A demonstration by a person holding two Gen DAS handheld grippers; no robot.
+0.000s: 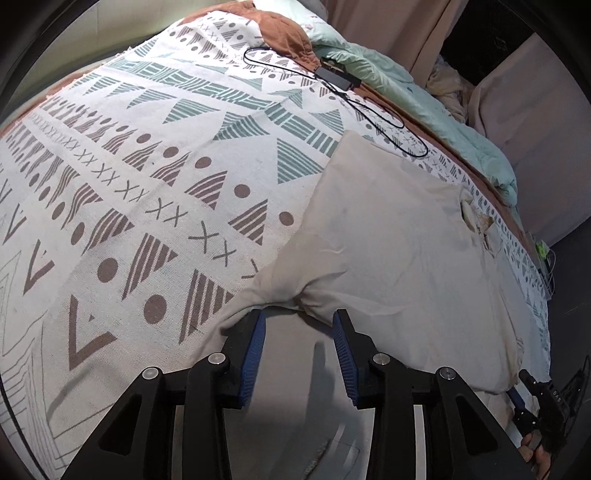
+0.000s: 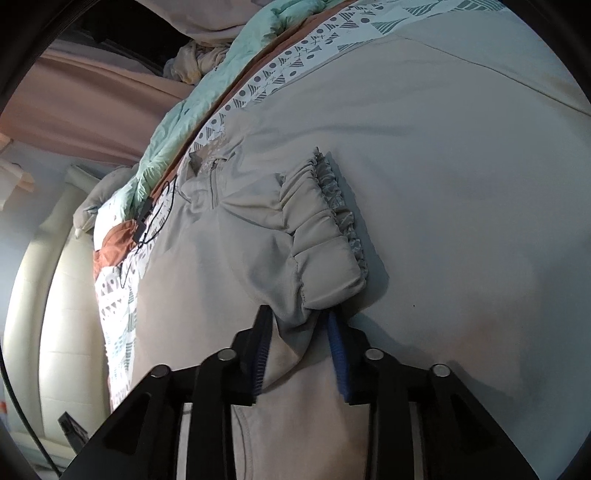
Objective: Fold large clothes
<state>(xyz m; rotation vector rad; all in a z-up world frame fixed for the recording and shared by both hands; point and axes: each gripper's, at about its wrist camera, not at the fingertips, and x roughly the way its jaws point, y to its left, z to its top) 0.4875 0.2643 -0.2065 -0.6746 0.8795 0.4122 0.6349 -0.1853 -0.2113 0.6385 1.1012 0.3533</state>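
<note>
A large beige garment [image 1: 399, 236] lies spread on a patterned bedspread [image 1: 147, 177]. In the left wrist view my left gripper [image 1: 299, 323] stands open over the garment's near edge. A bunched fold of cloth sits just at its tips, and neither blue pad presses on it. In the right wrist view a sleeve with a gathered elastic cuff [image 2: 325, 236] lies folded over the garment's body [image 2: 461, 166]. My right gripper [image 2: 299, 332] is open with the sleeve's end loose between its jaws. The right gripper [image 1: 522, 387] also shows in the left wrist view, at the garment's right edge, with a hand behind it.
A black cable with an adapter [image 1: 336, 77] lies on the bedspread beyond the garment. Past it are a mint-green duvet [image 1: 424, 107] and a rust-brown blanket [image 1: 284, 33]. Pink curtains [image 2: 92, 110] hang behind the bed. A cream padded bed edge [image 2: 66, 295] runs along the left.
</note>
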